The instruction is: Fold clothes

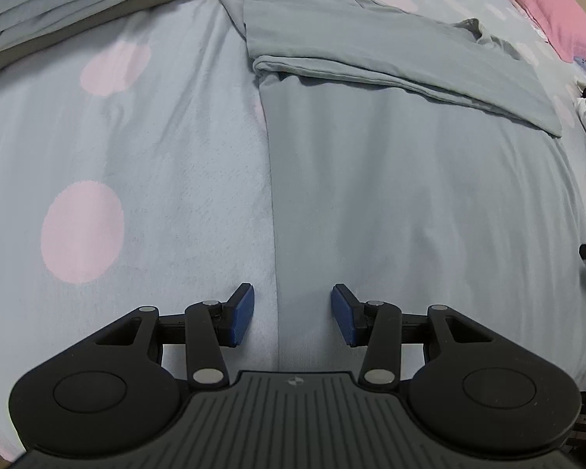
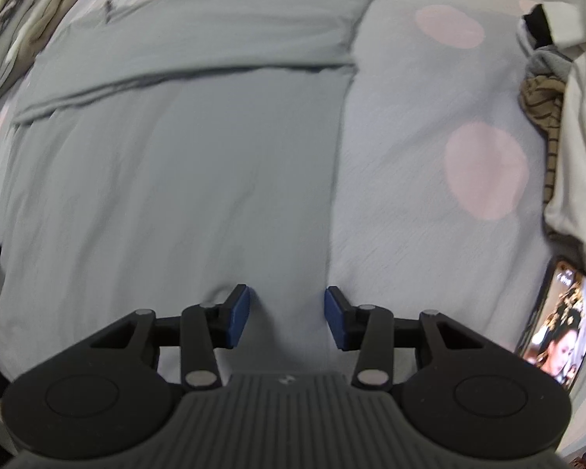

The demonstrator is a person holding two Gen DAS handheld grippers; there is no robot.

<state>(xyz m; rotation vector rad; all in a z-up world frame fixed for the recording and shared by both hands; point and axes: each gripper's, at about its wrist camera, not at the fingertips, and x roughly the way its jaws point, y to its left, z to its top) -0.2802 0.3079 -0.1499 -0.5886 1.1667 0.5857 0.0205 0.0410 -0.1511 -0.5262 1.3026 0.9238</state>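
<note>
Both tongs stand released, nothing between the pads; left gripper [image 1: 293, 312] straddles the left edge of the shirt [image 1: 410, 203], right gripper [image 2: 287, 314] its right edge, each poised near the hem, likely to pinch both corners; ahead, its top is already folded down on the bedsheet [image 1: 136, 156].
</note>
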